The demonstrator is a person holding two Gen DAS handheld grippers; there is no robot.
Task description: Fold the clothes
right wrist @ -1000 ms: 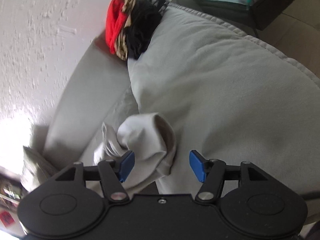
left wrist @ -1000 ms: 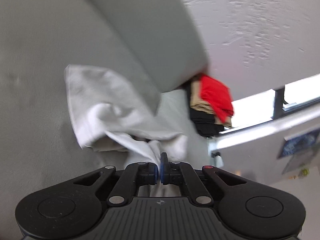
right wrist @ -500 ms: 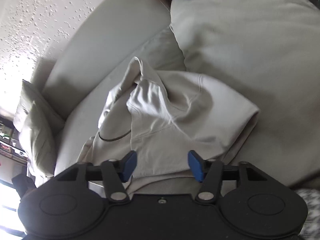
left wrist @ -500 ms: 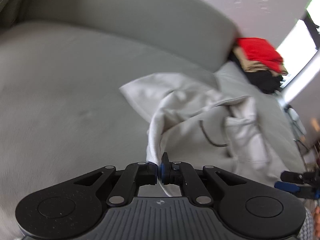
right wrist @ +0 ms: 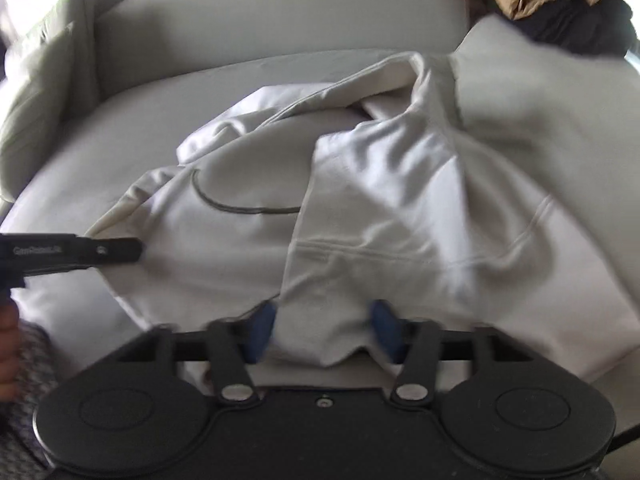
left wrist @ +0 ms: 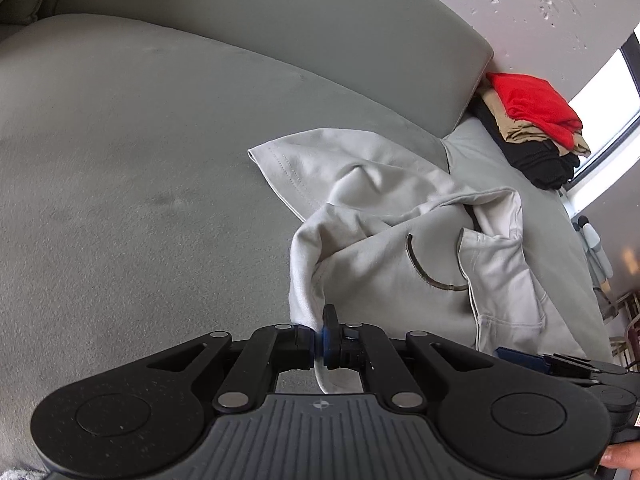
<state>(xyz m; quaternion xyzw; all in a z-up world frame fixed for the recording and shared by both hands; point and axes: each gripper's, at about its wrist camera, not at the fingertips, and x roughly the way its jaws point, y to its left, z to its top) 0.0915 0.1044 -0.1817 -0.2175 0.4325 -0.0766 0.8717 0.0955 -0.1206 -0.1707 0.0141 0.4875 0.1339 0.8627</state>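
A pale grey hoodie lies crumpled on the grey sofa seat, its dark drawstring showing. My left gripper is shut on an edge of the hoodie at its near left side. In the right wrist view the hoodie fills the middle. My right gripper is open, its blue pads either side of the hoodie's near hem fabric. The left gripper shows in the right wrist view at the left, and the right gripper shows in the left wrist view at the lower right.
A stack of folded clothes, red on tan on black, sits on the sofa arm at the far right; it also shows in the right wrist view. The sofa backrest runs behind. A cushion stands at the far left.
Both grippers swung down from facing the wall and backrest. The hoodie went from a hanging bunch to lying spread on the seat. The left stayed shut on it, the right stayed open.
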